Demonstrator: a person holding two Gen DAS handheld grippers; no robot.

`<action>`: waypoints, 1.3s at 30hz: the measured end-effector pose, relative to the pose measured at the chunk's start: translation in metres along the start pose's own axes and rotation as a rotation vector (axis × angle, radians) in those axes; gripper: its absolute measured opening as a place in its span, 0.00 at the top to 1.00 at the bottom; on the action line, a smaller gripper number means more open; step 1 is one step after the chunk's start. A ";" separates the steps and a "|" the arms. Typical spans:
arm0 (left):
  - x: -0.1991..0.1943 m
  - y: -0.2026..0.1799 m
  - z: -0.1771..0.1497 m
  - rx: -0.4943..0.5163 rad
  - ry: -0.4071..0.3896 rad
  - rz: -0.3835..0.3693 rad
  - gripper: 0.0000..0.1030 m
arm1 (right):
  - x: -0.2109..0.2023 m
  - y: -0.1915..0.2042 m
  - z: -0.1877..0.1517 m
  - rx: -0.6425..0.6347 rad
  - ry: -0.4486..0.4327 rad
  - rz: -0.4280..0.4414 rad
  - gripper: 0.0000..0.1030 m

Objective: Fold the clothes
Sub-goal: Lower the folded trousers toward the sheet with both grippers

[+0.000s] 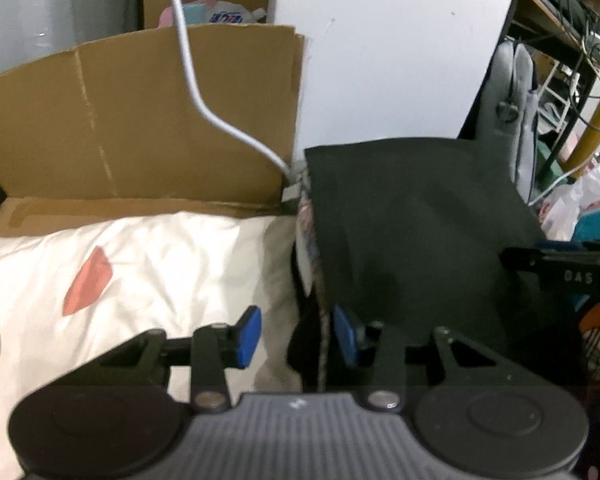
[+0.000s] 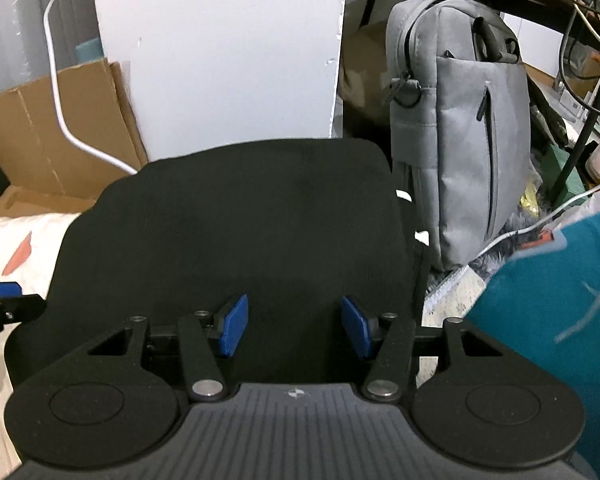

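Note:
A black garment [image 1: 412, 220] lies spread on white bedding [image 1: 148, 264] with pink marks. Its left edge, which shows a patterned lining [image 1: 322, 320], runs between the blue pads of my left gripper [image 1: 297, 336]. The right pad is at the cloth and the left pad [image 1: 249, 336] stands clear of it, so the jaws are open. In the right wrist view the same garment [image 2: 240, 220] fills the middle, and my right gripper [image 2: 295, 328] hovers over its near part with the pads apart and nothing visibly pinched. A finger of the left gripper [image 2: 4, 292] shows at the garment's left edge.
A flattened cardboard box [image 1: 140, 120] and a white panel [image 1: 380, 60] stand behind the bedding, with a white cable [image 1: 188, 60] hanging in front. A grey bag [image 2: 460, 140] stands upright at the garment's right. A teal item [image 2: 540, 300] and plastic bags [image 1: 588, 196] lie further right.

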State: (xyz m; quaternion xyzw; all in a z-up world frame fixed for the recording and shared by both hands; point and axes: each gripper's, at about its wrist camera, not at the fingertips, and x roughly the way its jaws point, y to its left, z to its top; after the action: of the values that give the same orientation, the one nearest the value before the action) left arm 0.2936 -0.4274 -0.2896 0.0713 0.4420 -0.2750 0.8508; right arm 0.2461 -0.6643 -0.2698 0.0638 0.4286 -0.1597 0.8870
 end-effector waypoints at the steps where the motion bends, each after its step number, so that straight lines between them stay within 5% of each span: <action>1: -0.002 0.002 0.002 -0.002 -0.002 0.007 0.58 | -0.001 -0.001 0.000 0.007 0.004 -0.004 0.44; 9: -0.021 -0.022 0.027 0.035 -0.067 -0.029 0.58 | -0.016 -0.002 0.013 0.040 -0.023 0.000 0.44; 20: -0.008 -0.093 0.032 0.137 -0.043 -0.079 0.59 | -0.017 -0.005 0.008 0.054 -0.007 0.021 0.44; 39: 0.012 -0.065 0.001 0.141 0.047 -0.030 0.66 | -0.003 -0.008 -0.019 0.002 0.074 -0.020 0.44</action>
State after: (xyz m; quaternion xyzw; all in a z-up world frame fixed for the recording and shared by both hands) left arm 0.2648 -0.4870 -0.2905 0.1311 0.4425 -0.3163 0.8288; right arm 0.2276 -0.6659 -0.2787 0.0661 0.4614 -0.1665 0.8689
